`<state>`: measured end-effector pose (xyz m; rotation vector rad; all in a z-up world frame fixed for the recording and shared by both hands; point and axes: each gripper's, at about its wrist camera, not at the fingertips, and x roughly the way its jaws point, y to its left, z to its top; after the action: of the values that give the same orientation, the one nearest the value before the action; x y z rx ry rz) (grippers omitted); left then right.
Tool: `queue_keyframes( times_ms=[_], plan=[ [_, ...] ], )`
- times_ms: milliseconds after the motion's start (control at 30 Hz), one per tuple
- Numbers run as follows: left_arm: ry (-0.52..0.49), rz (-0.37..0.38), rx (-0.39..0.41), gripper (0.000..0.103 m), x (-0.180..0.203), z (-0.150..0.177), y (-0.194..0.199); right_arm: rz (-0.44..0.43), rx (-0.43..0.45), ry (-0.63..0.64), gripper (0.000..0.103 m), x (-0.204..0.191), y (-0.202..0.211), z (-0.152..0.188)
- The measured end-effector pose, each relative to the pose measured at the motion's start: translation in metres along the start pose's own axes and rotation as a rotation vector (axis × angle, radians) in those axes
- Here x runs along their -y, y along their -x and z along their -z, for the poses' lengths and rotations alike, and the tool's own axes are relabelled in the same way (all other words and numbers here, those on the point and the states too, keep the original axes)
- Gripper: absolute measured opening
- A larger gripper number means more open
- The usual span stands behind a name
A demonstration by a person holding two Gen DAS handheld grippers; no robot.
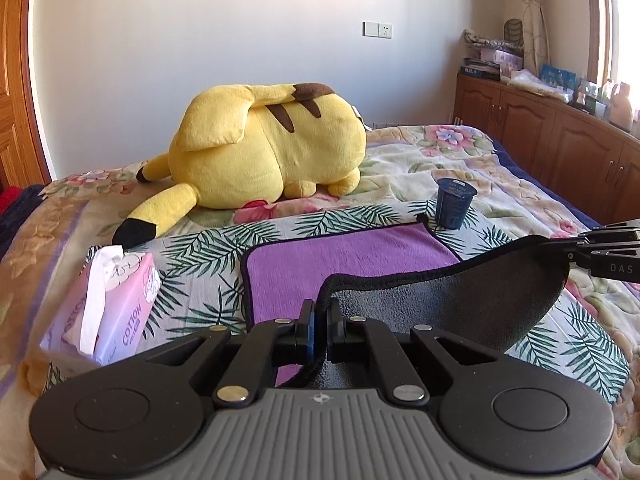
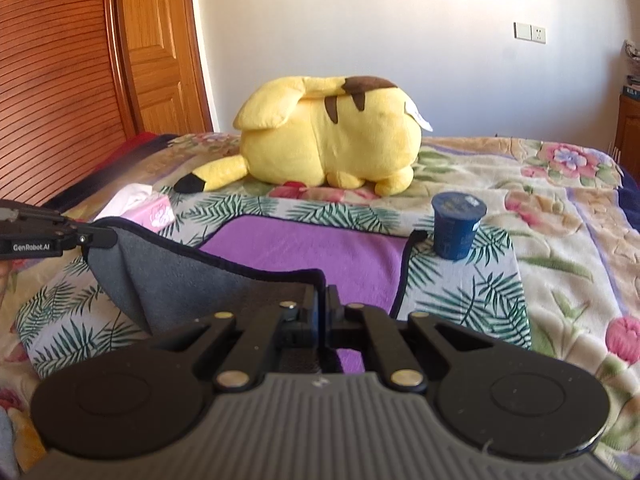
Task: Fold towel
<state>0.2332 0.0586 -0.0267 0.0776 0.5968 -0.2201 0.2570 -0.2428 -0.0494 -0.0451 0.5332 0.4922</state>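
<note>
While the left view alone shows the cabinets [image 1: 560,128], the right alone shows a door [image 2: 160,48]. Both grippers, left [image 1: 320,312] and right [image 2: 323,304], pinch the towel [image 1: 352,256] by its near corners (grey underside lifted) above a leaf-print cloth [image 1: 200,248] on the bed [image 1: 460,160], near a cup [image 1: 454,204], tissues [image 1: 120,300] and a plush [image 1: 272,148].

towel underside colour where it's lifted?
Grey; the top face of the towel is purple with dark edging. Left wrist view shows it best.
</note>
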Motion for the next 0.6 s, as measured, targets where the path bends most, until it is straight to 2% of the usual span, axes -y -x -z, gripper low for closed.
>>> queue_keyframes(
  times_ms=[600],
  plan=[
    [-0.034, -0.010, 0.054, 0.000, -0.010, -0.026, -0.018, 0.034, 0.036, 0.054, 0.004, 0.000, -0.018, -0.025]
  ],
)
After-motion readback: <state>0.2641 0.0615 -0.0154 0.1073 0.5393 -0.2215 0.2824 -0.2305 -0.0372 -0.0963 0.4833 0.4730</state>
